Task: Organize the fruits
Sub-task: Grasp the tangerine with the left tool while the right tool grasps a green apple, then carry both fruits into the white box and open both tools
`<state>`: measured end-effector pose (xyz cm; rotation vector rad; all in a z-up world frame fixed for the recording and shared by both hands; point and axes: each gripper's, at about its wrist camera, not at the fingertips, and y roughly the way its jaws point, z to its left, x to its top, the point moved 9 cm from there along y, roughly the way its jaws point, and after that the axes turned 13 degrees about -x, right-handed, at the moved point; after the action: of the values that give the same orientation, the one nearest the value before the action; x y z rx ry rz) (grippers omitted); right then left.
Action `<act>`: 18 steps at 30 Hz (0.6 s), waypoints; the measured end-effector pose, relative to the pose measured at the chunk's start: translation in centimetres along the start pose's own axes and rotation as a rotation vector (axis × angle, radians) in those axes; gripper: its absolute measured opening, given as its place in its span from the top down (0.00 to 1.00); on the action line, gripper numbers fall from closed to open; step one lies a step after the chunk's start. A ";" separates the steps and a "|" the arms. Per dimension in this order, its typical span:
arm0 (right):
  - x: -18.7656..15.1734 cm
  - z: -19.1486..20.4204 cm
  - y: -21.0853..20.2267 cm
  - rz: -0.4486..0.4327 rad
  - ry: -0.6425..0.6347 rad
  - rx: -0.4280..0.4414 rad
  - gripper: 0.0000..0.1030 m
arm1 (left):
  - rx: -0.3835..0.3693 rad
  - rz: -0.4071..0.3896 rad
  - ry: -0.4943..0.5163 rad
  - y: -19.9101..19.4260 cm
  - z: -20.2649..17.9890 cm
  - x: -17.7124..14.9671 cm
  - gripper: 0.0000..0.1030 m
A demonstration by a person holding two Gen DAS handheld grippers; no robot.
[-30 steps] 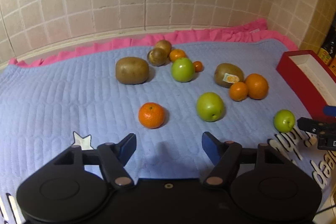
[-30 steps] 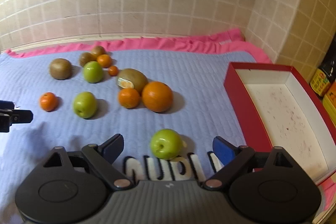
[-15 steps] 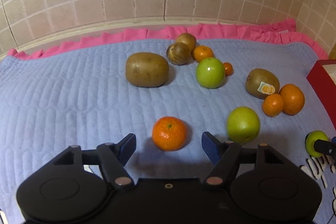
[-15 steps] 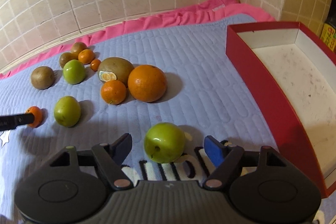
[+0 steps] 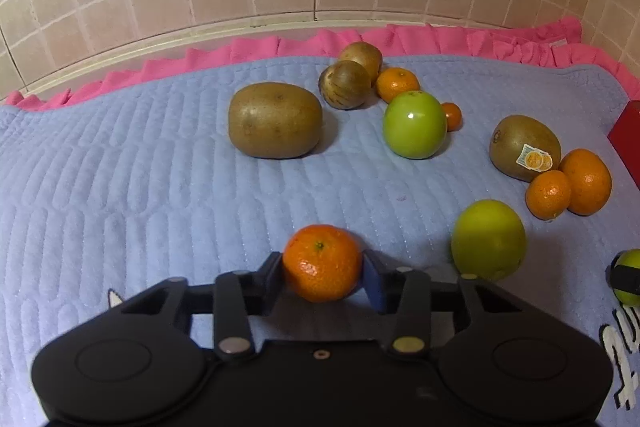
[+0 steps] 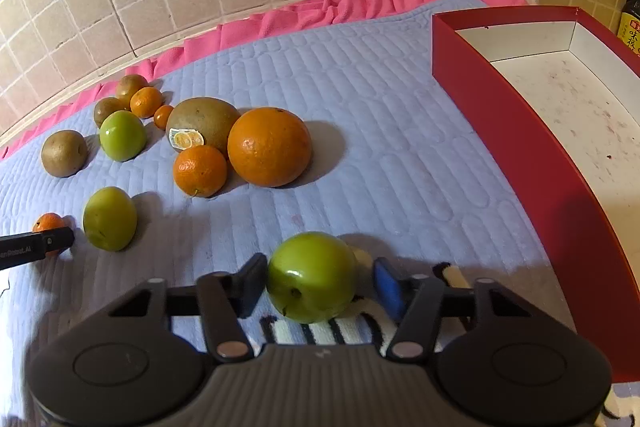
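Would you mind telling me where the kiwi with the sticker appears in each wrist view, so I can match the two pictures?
Left wrist view: the stickered kiwi lies at the right, touching two oranges.
Right wrist view: the stickered kiwi lies left of centre, behind the small orange.
Shared landmark: the large orange beside it shows in both views.

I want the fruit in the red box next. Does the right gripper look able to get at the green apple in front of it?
Probably yes. The green apple already sits between the right gripper fingers, which have just been closing; a small gap shows at the blue finger. Nothing lies between it and the red box.
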<state>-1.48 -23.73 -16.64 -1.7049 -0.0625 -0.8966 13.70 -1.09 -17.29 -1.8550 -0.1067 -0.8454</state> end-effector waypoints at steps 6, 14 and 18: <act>0.1 0.1 -0.6 -0.022 0.001 0.006 0.52 | 0.015 -0.042 0.030 -1.1 -0.7 0.6 0.55; 2.9 -2.0 -4.8 -0.140 0.047 -0.009 0.52 | -0.102 -0.158 0.158 -5.6 -7.0 6.8 0.55; 5.6 -5.6 -7.7 -0.214 0.109 -0.060 0.52 | -0.214 -0.222 0.316 -7.2 -14.5 11.2 0.55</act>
<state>-4.13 -28.04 -6.80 -1.7240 -0.1482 -1.1596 11.62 -13.38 -2.09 -1.9037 -0.0235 -1.3382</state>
